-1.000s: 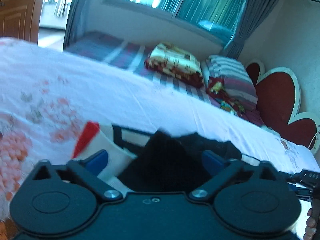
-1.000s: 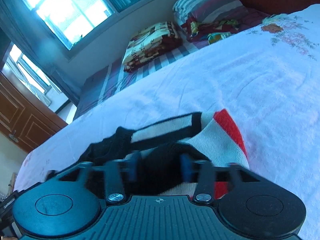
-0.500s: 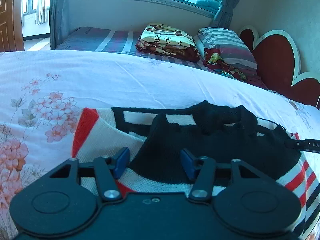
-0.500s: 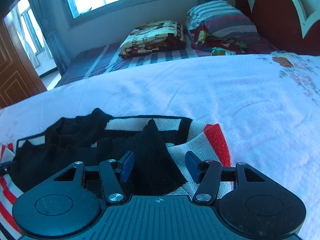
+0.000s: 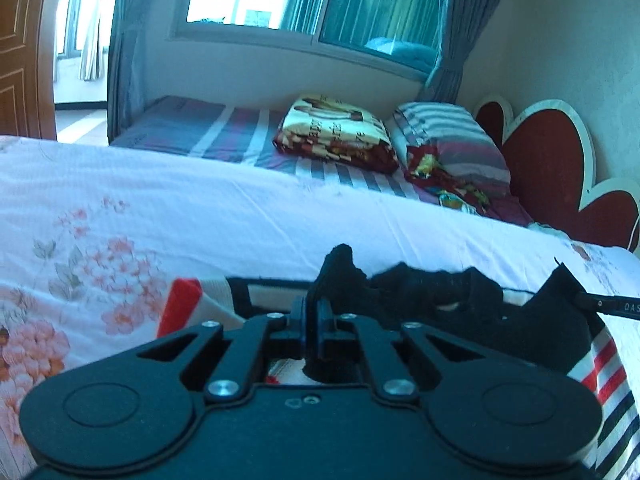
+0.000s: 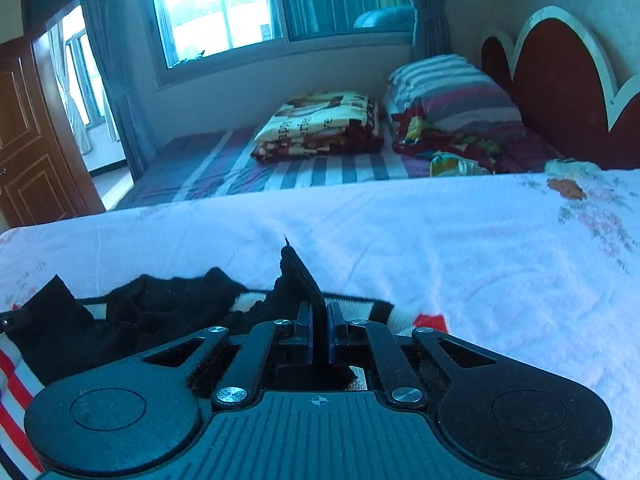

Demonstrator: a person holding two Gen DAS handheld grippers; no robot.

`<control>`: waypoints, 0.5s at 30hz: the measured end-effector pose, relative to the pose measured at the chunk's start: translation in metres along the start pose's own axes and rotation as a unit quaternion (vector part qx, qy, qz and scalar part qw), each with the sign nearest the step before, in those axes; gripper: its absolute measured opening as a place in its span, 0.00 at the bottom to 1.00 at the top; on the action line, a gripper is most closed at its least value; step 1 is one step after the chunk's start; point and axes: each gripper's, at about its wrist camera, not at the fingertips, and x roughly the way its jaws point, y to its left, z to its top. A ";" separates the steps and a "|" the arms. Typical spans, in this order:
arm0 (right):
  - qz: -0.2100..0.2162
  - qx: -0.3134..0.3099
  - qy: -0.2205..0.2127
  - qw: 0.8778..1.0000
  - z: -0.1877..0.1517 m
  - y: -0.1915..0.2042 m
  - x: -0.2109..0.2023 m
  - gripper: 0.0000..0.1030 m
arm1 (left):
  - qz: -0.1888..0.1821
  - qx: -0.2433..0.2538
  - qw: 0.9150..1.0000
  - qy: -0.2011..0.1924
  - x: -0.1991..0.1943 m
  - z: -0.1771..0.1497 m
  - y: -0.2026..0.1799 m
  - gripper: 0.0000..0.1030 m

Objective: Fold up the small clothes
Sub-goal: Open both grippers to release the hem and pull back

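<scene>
A small knitted garment (image 5: 440, 292), black with white, red and black striped parts, lies crumpled on the white flowered bedsheet (image 5: 200, 216). My left gripper (image 5: 312, 316) is shut on a raised fold of the garment's black fabric near its left end. In the right wrist view the same garment (image 6: 160, 304) spreads to the left, and my right gripper (image 6: 319, 320) has its jaws closing, the pads pinching an upright black fold near the garment's right end. The tip of the other gripper shows at each view's side edge.
Behind the sheet lies a striped mattress (image 6: 320, 168) with a folded patterned blanket (image 5: 336, 132) and a striped pillow (image 5: 448, 140). A red heart-shaped headboard (image 5: 552, 168) stands at the right, a window (image 6: 240, 4) at the back, a wooden door (image 6: 36, 152) at the left.
Both grippers' jaws have gone from wide apart to pinched together on black folds of the garment. Both views have rolled, and the fabric now stands up between the pads.
</scene>
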 end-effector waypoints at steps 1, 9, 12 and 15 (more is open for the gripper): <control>-0.002 0.003 -0.002 1.000 0.000 0.000 0.001 0.06 | 0.003 -0.003 1.000 -0.001 0.001 0.001 0.001 0.04; -0.052 0.027 0.014 0.998 -0.008 -0.020 0.025 0.02 | 0.041 -0.054 0.998 -0.001 0.021 -0.004 0.018 0.04; -0.058 -0.001 0.037 0.998 -0.015 -0.015 0.034 0.02 | 0.056 -0.039 0.997 0.028 0.034 -0.013 0.018 0.05; -0.053 0.006 0.044 0.998 -0.010 -0.016 0.027 0.03 | 0.073 -0.022 0.997 0.024 0.028 -0.012 0.011 0.18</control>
